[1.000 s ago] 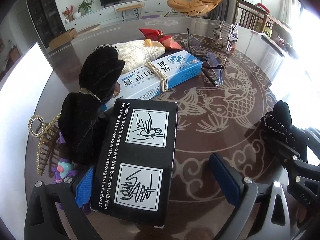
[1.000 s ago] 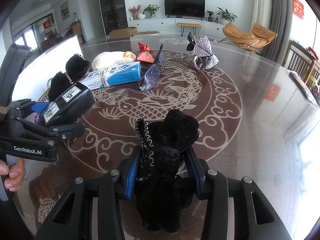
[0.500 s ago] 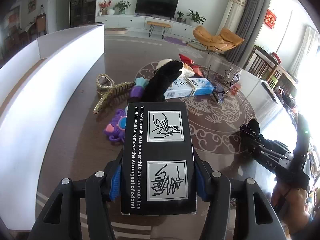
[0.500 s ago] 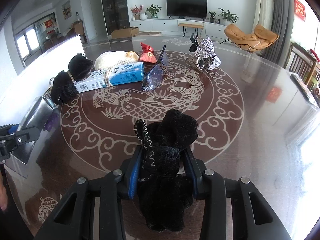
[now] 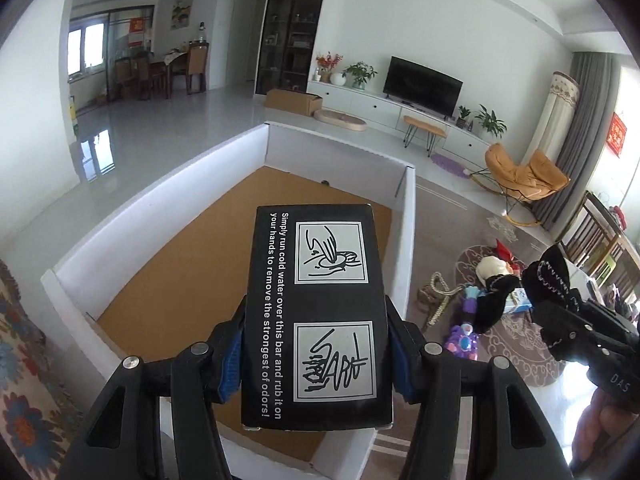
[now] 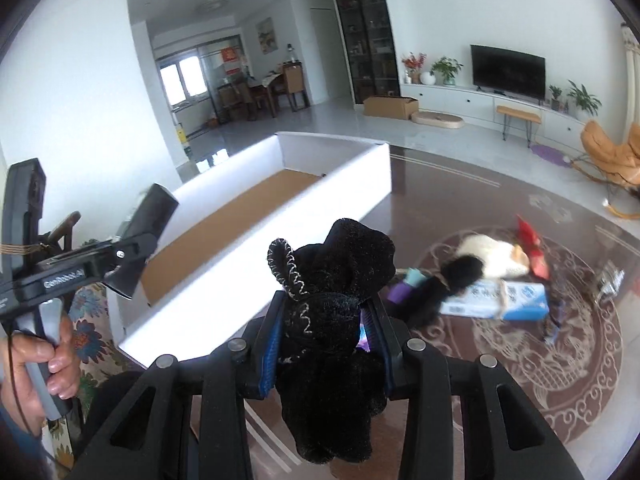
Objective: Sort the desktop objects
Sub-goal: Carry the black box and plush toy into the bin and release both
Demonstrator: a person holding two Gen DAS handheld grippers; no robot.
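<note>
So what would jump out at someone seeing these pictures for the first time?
Probably the black box with white hand-washing drawings, clamped between the left gripper's blue-padded fingers and held above a big white tray with a brown floor. Next, the fuzzy black cloth item pinched in the right gripper, beside that tray. Behind, a blue-and-white carton lies on the dark patterned table.

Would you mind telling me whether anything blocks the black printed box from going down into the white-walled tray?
Nothing visible does. The left gripper holds the black printed box above the white-walled tray; the brown cardboard floor showing beneath it looks bare. The part under the box is hidden.
</note>
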